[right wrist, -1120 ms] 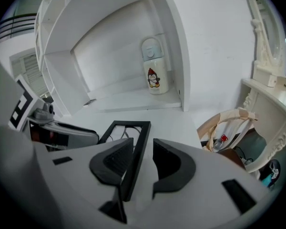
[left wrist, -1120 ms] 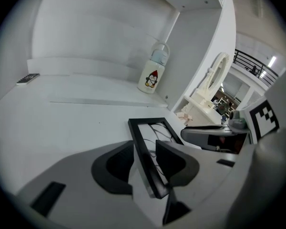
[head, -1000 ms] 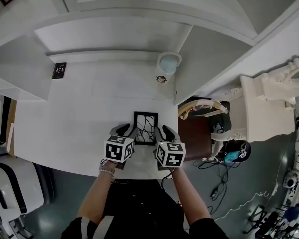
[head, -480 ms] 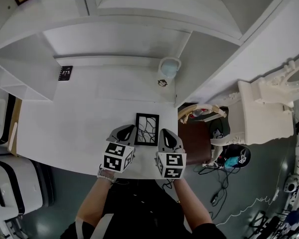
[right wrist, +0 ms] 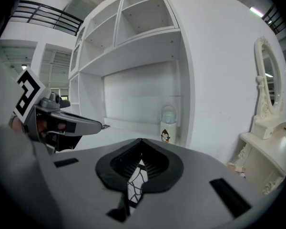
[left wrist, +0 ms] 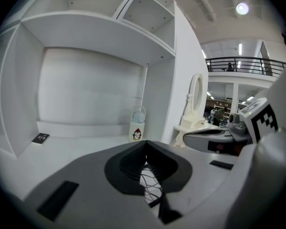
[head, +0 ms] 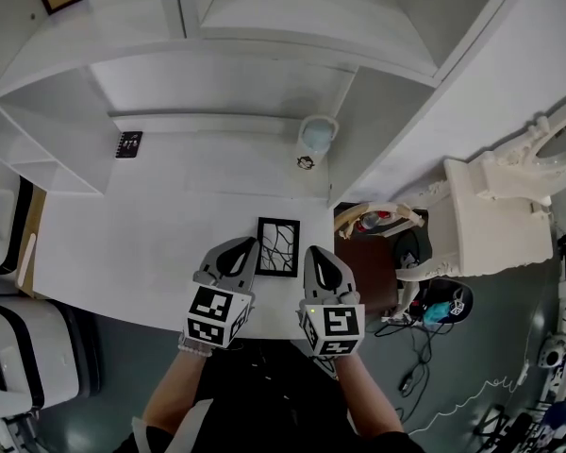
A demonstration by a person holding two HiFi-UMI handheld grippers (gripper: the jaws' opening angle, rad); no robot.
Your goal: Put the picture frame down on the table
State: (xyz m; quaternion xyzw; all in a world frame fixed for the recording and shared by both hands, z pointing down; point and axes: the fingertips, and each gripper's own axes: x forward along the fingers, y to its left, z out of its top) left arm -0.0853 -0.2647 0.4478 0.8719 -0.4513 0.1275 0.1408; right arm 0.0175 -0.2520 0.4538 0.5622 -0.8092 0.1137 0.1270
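Nearest, at the counter (head: 123, 243) edge: left gripper (head: 241, 248) and right gripper (head: 319, 255), fingers of each pressed together on nothing, set just beside either long side of the picture frame (head: 277, 246), which lies flat on the counter. Farther back: penguin-marked bottle (head: 313, 140) by the wall; small dark card (head: 128, 144) off left. Set-down judged complete; next move calls only for drawing both grippers clear without nudging the frame.

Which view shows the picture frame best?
Head view: the whole picture frame lies flat on the table, with all four edges visible. The left and right gripper views each show only a sliver of its patterned face through the gap behind the jaws.
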